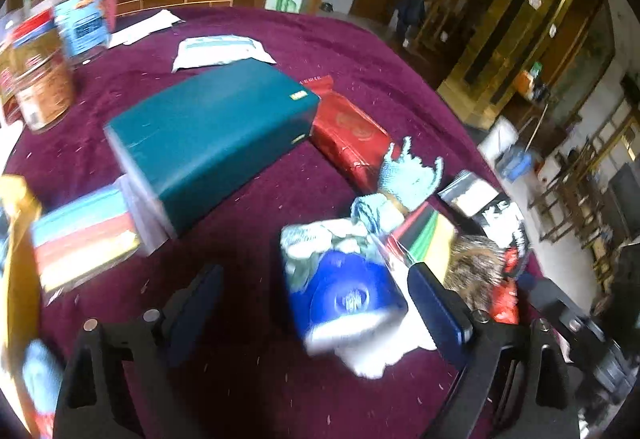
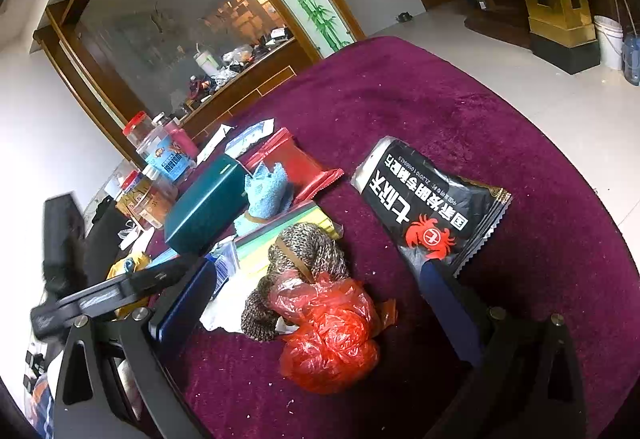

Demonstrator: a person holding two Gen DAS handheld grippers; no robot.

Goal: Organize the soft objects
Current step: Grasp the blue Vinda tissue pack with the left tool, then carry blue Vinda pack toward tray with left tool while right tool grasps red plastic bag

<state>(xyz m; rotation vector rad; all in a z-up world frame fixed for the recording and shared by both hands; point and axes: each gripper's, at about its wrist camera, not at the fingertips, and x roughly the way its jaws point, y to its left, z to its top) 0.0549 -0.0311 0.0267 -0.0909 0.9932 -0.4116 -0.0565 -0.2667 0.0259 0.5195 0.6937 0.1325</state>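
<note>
A blue-and-white tissue pack (image 1: 344,291) is seen at lower centre, between the wide-spread, untouching fingers of the left gripper (image 1: 316,303). The right gripper (image 2: 316,303) is spread wide around a red plastic bag (image 2: 332,335) at lower centre.

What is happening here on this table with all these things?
A person is sorting soft things on a round table with a dark purple cloth, one claw in each hand. The left claw is open around a blue and white soft tissue pack, not gripping it. The right claw is open over a crumpled red plastic bag beside a brown knitted bundle.
</note>
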